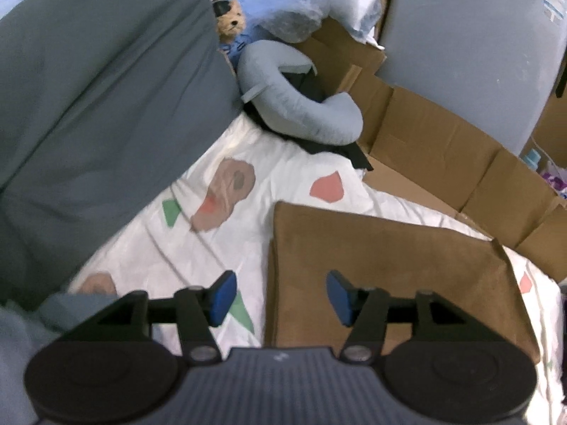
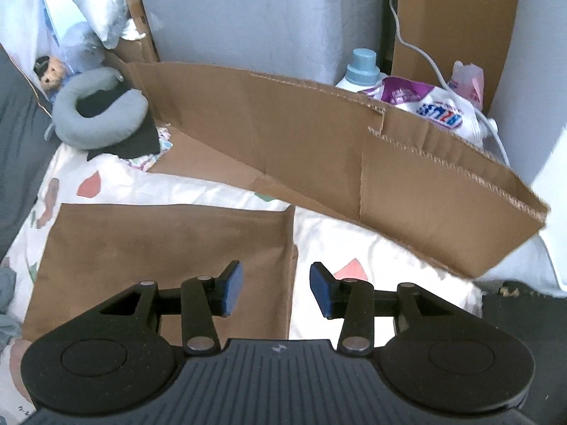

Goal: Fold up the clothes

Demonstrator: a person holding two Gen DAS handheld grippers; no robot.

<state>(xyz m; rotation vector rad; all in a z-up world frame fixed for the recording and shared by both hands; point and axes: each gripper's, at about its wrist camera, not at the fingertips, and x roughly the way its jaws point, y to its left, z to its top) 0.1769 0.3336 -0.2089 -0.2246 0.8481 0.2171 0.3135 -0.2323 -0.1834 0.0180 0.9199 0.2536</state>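
Note:
A brown garment (image 1: 389, 265) lies folded flat into a rectangle on the white patterned sheet (image 1: 198, 248). My left gripper (image 1: 280, 297) hovers open over its left edge, one blue pad above the sheet and one above the cloth, holding nothing. In the right wrist view the same brown garment (image 2: 166, 248) fills the lower left. My right gripper (image 2: 276, 290) is open over its right edge, nothing between the pads. A grey-green cloth (image 1: 88, 106) hangs or lies bunched at the left.
A grey neck pillow (image 1: 294, 106) on dark fabric and a plush toy (image 1: 230, 21) sit at the far end. Flattened cardboard (image 2: 354, 163) rims the right side of the sheet. A detergent bottle (image 2: 361, 67) and a refill bag (image 2: 432, 106) stand behind it.

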